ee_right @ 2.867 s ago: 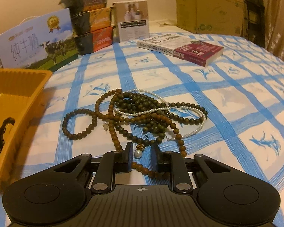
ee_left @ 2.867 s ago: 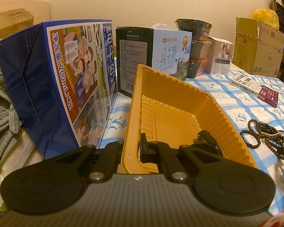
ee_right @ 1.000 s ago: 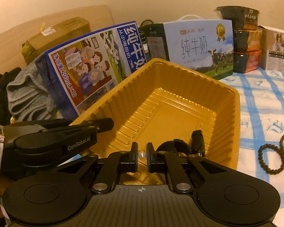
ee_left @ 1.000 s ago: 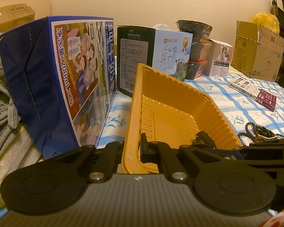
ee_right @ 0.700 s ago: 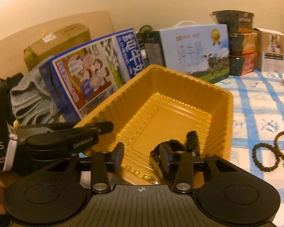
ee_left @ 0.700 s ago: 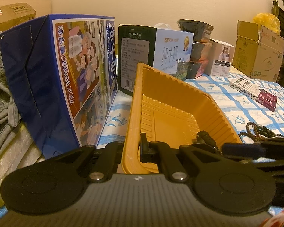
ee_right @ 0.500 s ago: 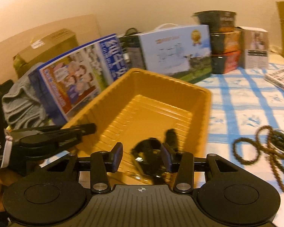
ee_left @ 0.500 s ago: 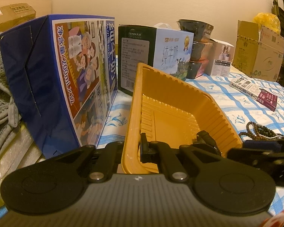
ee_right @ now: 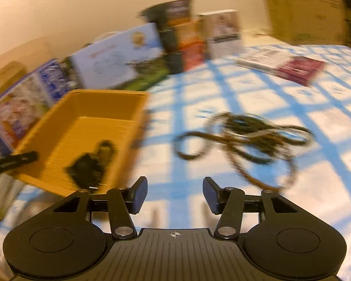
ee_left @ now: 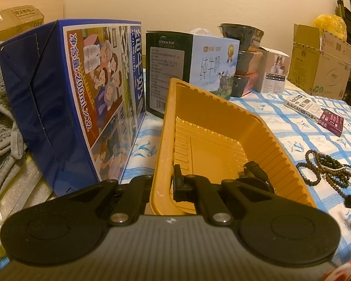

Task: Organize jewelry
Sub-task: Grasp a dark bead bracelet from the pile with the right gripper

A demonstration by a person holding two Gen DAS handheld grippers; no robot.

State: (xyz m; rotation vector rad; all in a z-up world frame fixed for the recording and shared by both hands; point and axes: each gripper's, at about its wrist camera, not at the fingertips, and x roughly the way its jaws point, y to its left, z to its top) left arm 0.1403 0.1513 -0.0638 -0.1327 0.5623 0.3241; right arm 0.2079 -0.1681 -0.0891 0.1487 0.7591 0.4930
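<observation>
My left gripper (ee_left: 162, 183) is shut on the near wall of the yellow plastic tray (ee_left: 213, 126) and holds it. A dark item of jewelry (ee_left: 255, 171) lies in the tray's near right corner; it also shows, blurred, in the right wrist view (ee_right: 91, 166). A tangle of brown bead strings and a white pearl strand (ee_left: 327, 168) lies on the blue checked cloth to the right of the tray, also blurred in the right wrist view (ee_right: 245, 135). My right gripper (ee_right: 173, 195) is open and empty, above the cloth between the tray (ee_right: 86, 121) and the beads.
A blue milk carton box (ee_left: 70, 98) stands close to the tray's left side. A second milk box (ee_left: 194, 63), stacked bowls (ee_left: 243, 53) and a small white box (ee_left: 272, 72) stand behind. A book (ee_left: 316, 114) lies far right, a cardboard box (ee_left: 320, 63) beyond it. Grey towels (ee_left: 0, 117) are at the left.
My right gripper opened over the tray and let go of a small pearl piece there, then swung right toward the bead tangle. My left gripper has kept its hold on the tray wall.
</observation>
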